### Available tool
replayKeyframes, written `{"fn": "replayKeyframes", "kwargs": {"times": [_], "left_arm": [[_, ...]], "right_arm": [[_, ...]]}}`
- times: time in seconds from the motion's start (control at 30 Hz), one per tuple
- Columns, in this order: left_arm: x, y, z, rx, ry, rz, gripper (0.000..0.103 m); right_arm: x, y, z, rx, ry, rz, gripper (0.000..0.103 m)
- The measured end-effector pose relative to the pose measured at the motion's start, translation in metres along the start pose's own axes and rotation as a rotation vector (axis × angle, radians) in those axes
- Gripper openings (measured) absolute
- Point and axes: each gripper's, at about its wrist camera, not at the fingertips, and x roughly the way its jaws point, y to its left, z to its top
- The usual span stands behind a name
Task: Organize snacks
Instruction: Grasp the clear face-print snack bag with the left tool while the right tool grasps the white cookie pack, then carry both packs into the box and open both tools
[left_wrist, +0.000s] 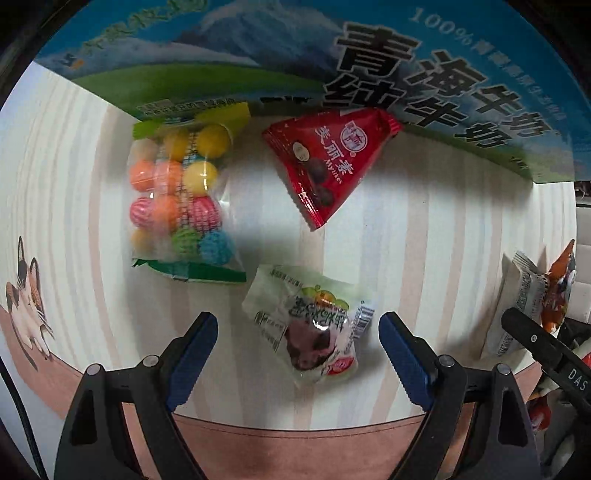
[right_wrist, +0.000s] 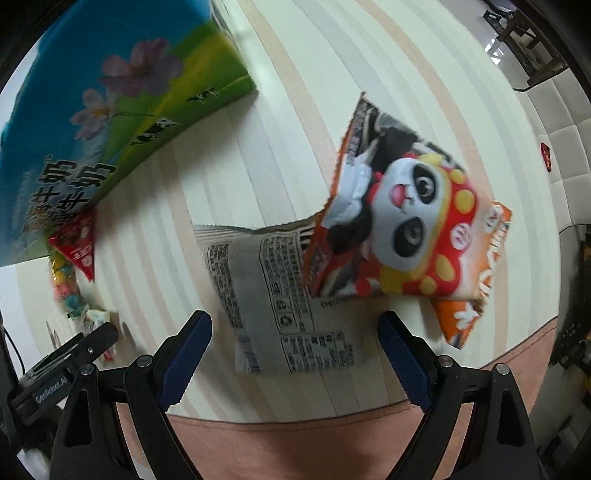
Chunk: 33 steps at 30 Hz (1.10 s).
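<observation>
Below, two handheld grippers point down at a striped tablecloth (left_wrist: 424, 236) scattered with snack packets. From the left wrist view, the left gripper (left_wrist: 298, 334) has its blue-padded jaws released and spread wide, hanging over a small pale green packet (left_wrist: 306, 325) with a dark sweet pictured on it; the packet lies between the two pads, and neither pad presses on it. Further up the cloth lies a clear bag of coloured gumballs (left_wrist: 177, 203), yellow, orange, pink, green and blue. Beside it, to the right, is a red triangular chocolate packet (left_wrist: 325, 166). Both sit just in front of a large blue and green milk carton box (left_wrist: 443, 62) printed with bold Chinese characters. A cartoon cat (left_wrist: 27, 306) is printed on the cloth at the left edge.

From the right wrist view, the right gripper (right_wrist: 294, 332) also has its jaws released and wide apart, gripping nothing. Between and just beyond them lies a grey packet (right_wrist: 273, 295), back side up, covered in small print. An orange panda snack bag (right_wrist: 406, 229) overlaps its upper right corner. The view is slightly blurred. The left gripper's black body shows at the lower left edge
</observation>
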Motion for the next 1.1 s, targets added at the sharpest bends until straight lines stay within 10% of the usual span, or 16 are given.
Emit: {"fn": "replayKeyframes", "kwargs": {"times": [0.2, 0.77, 1.1], "left_arm": [[0.003, -0.007, -0.005, 0.017, 0.004, -0.022, 0.057], [0.015, -0.012, -0.111, 0.045, 0.091, -0.086, 0.056], [0.032, 0.001, -0.14, 0.023, 0.125, -0.148, 0.059]], "right_arm": [[0.0, 0.018, -0.008, -0.068, -0.021, -0.079, 0.075], [0.014, 0.017, -0.082, -0.172, 0.123, -0.066, 0.071], [0.025, 0.033, -0.069, -0.175, 0.147, -0.077, 0.079]]}}
